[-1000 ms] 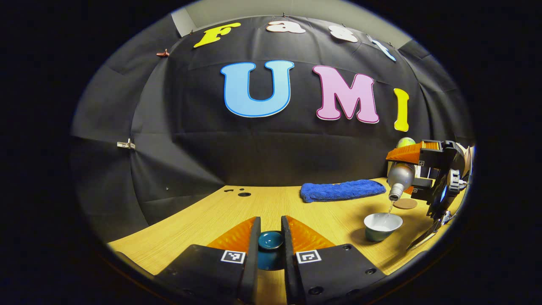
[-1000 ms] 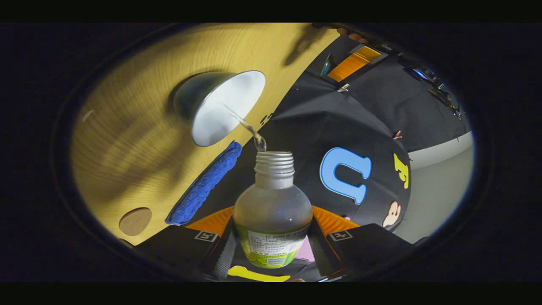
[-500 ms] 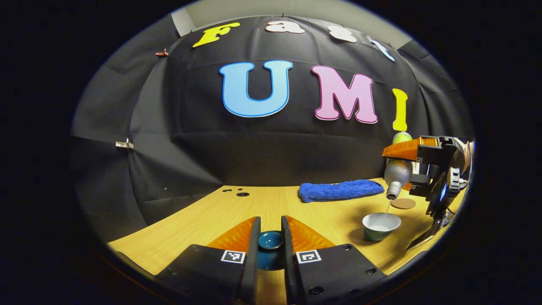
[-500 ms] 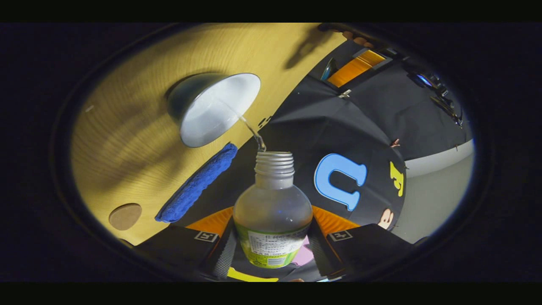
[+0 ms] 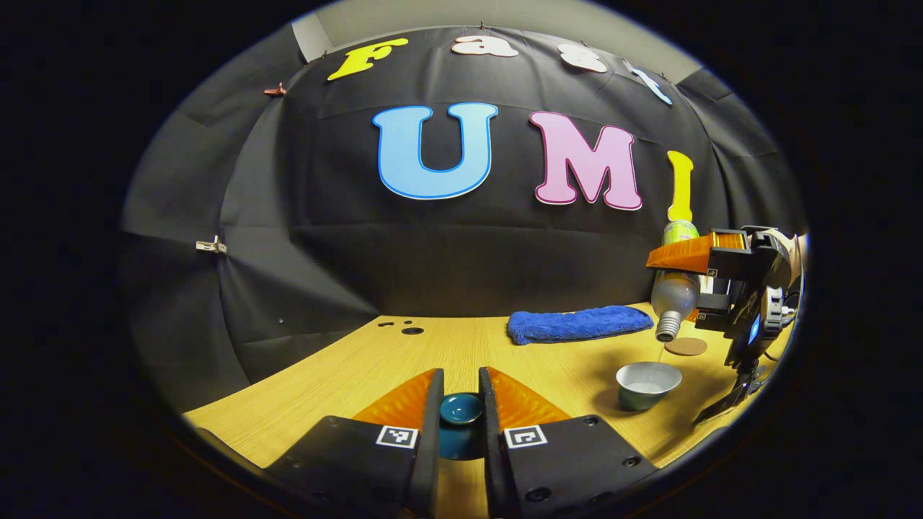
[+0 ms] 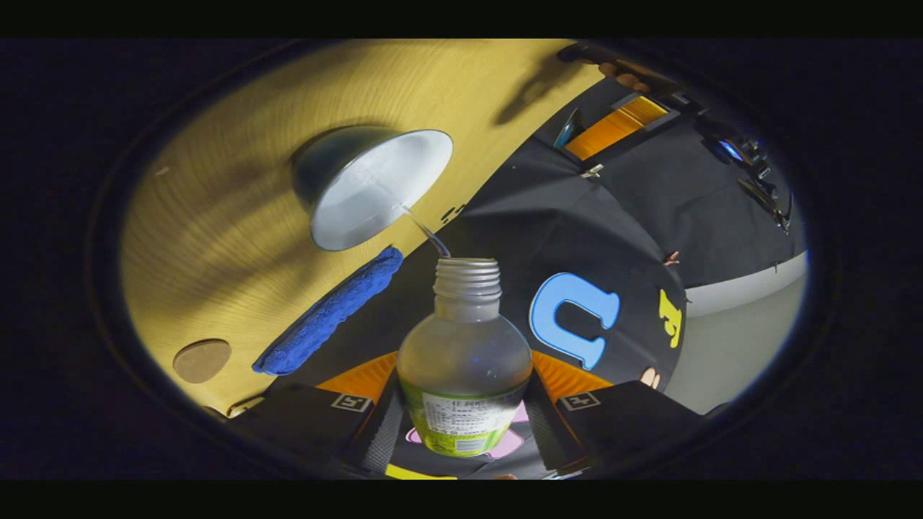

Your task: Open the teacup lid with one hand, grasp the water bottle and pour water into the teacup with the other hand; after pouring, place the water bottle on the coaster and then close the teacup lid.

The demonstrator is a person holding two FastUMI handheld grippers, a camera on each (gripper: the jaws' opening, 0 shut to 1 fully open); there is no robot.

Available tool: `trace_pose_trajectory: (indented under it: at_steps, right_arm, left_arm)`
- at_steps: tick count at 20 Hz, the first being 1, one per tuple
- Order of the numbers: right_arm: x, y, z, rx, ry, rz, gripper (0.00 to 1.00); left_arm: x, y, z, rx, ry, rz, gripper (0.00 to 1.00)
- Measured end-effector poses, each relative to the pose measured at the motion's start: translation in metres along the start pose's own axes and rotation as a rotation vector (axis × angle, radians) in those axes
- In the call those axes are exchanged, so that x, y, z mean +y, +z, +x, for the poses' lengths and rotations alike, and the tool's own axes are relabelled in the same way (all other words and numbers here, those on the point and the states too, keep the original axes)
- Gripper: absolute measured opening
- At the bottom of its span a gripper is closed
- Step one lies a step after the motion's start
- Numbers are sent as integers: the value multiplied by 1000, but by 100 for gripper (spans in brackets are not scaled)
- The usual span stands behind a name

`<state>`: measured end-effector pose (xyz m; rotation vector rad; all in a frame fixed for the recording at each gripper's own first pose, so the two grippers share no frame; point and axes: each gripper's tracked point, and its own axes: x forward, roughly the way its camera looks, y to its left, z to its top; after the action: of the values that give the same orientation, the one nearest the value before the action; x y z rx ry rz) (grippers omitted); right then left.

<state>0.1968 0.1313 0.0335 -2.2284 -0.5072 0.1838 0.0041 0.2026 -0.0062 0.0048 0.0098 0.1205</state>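
My left gripper [image 5: 459,425] is shut on the dark teal teacup lid [image 5: 460,411], held low over the wooden table [image 5: 375,375]. To the right stands the uncovered teacup [image 5: 647,384], white inside with water in it. Above the cup my right gripper [image 5: 710,277] holds the clear water bottle [image 5: 674,292] tipped mouth-down. In the right gripper view my right gripper [image 6: 461,418] is shut on the water bottle [image 6: 465,360], and a thin stream runs from the bottle's mouth into the teacup [image 6: 375,189]. The round brown coaster [image 5: 686,347] lies behind the cup, seen too as the coaster [image 6: 202,360].
A folded blue towel [image 5: 577,324] lies at the back of the table near the black cloth wall; the towel [image 6: 328,313] lies between cup and coaster in the right gripper view. Small dark holes [image 5: 412,331] mark the tabletop at the back left.
The right gripper has lifted the bottle a little and tipped it back; the stream into the cup has thinned. The left gripper with the lid has stayed put.
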Motion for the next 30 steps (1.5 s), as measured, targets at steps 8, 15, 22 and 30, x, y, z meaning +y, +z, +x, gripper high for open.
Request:
trace_pose_trajectory:
  at_steps: [8, 15, 22, 30]
  right_arm:
    - [-2, 6, -1, -27, -5, -23, 78]
    - [-5, 2, 1, -22, -10, -25, 78]
    - [-7, 1, -4, -24, -22, -37, 78]
    - [-18, -4, -7, -6, -42, -34, 79]
  left_arm:
    - [0, 0, 0, 1, 0, 0, 29]
    - [0, 0, 0, 1, 0, -1, 30]
    - [0, 0, 0, 1, 0, -1, 29]
    - [0, 1, -1, 2, 0, 0, 29]
